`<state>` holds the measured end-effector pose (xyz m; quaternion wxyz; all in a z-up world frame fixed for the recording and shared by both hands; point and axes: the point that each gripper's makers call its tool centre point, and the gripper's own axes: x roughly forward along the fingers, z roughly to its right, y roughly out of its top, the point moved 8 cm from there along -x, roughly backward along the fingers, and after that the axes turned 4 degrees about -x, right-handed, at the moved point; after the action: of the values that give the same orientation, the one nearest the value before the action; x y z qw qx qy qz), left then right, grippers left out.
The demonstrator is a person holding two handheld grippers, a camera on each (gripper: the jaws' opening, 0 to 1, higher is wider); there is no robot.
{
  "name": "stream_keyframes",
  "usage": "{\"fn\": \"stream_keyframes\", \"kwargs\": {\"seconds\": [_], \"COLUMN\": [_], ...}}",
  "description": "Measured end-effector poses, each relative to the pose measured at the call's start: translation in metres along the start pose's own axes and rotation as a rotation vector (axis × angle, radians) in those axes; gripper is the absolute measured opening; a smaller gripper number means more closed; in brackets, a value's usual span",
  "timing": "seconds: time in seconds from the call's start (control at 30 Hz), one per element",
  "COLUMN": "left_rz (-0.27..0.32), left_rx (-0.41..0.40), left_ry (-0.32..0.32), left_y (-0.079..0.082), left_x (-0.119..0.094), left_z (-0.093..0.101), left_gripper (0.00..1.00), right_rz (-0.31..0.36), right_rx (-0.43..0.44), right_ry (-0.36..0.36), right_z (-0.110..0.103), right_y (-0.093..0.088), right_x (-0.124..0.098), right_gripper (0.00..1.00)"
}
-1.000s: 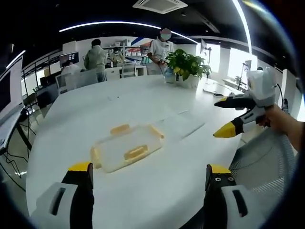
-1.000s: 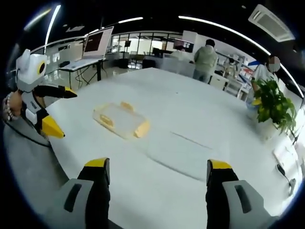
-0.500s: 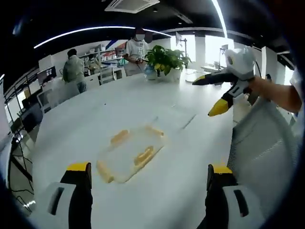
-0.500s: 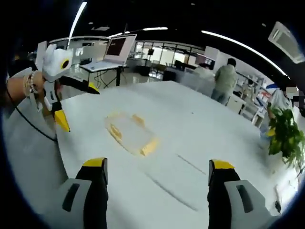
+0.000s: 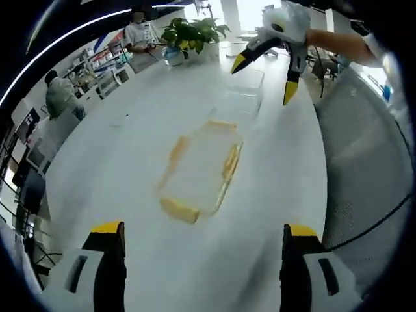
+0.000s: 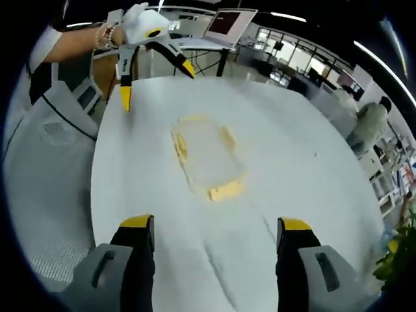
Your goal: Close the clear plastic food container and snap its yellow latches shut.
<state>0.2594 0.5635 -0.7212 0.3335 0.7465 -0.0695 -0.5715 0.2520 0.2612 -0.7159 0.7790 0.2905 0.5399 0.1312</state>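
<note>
The clear rectangular plastic food container (image 5: 201,169) with yellow latches (image 5: 179,210) lies flat on the white tabletop (image 5: 117,156), with no readable writing on it. Beyond it in the left gripper view lies a clear flat lid (image 5: 244,97). The left gripper (image 5: 201,237) and right gripper (image 6: 211,227) hover apart from the container, jaws spread wide, holding nothing. A green potted plant (image 5: 192,32) stands at the far edge. A grey mesh chair (image 6: 45,162) stands beside the tabletop.

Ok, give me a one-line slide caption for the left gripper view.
Open left gripper above the clear food container on the white table, right gripper open beyond it.
</note>
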Motion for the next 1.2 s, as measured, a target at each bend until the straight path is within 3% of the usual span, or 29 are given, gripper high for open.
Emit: {"fn": "stream_keyframes", "kwargs": {"seconds": [0.13, 0.23, 0.4, 0.53, 0.77, 1.07, 1.2], "left_rz": [0.042, -0.010, -0.088, -0.129, -0.180, -0.190, -0.202], "left_rx": [0.031, 0.044, 0.077, 0.087, 0.118, 0.199, 0.211], "left_ry": [-0.114, -0.141, -0.181, -0.233, -0.271, -0.303, -0.312], "left_y": [0.011, 0.010, 0.011, 0.013, 0.016, 0.019, 0.019], "left_x": [0.011, 0.022, 0.040, 0.050, 0.066, 0.077, 0.079], "left_z": [-0.011, -0.023, -0.044, -0.053, -0.065, -0.068, -0.067], "left_gripper": [0.92, 0.87, 0.82, 0.78, 0.72, 0.53, 0.52], "right_rz": [0.016, 0.025, -0.052, -0.080, -0.099, -0.126, -0.132], "right_rx": [0.007, 0.012, -0.060, -0.084, -0.090, -0.114, -0.115], "right_ry": [0.070, 0.116, 0.222, 0.242, 0.282, 0.321, 0.331], "right_z": [0.014, 0.024, 0.036, 0.043, 0.052, 0.051, 0.051], "right_y": [0.010, 0.016, 0.015, 0.013, 0.012, 0.012, 0.013], "right_x": [0.013, 0.025, 0.045, 0.058, 0.074, 0.089, 0.093], "right_gripper": [0.63, 0.65, 0.57, 0.61, 0.59, 0.51, 0.49]}}
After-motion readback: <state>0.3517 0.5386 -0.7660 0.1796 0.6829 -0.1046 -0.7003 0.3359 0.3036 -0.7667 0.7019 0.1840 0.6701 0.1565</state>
